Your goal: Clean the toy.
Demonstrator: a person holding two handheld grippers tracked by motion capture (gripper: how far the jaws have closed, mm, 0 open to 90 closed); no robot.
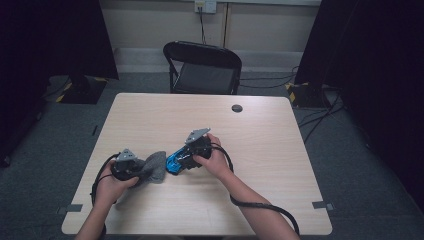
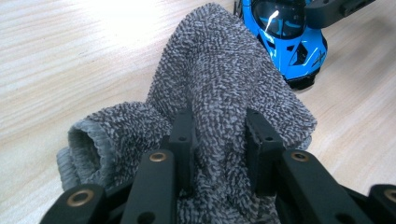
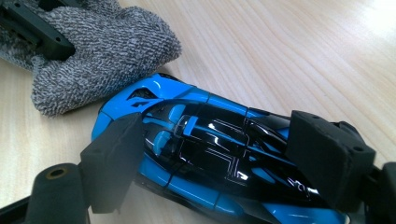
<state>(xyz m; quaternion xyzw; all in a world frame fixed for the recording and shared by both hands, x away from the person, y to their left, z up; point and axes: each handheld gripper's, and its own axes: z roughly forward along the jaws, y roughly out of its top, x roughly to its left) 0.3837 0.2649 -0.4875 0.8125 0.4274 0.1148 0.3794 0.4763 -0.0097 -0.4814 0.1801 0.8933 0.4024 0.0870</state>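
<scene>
A blue and black toy car (image 1: 173, 163) lies on the wooden table (image 1: 200, 120) near its front middle. My right gripper (image 3: 219, 161) is shut on the car (image 3: 196, 135), one black pad on each of its sides. Just left of the car's nose lies a grey knitted cloth (image 1: 157, 166). My left gripper (image 2: 219, 140) is shut on a raised fold of this cloth (image 2: 219, 70), which bunches up between the jaws. In the left gripper view the car (image 2: 289, 42) sits beyond the cloth. The cloth (image 3: 107, 51) nearly touches the car's nose.
A small black round disc (image 1: 237, 108) sits in the table's far side. Behind the table stands a black folding chair (image 1: 202, 67). Cables trail from both grippers over the table's front edge. Dark stands and drapes flank the table on the floor.
</scene>
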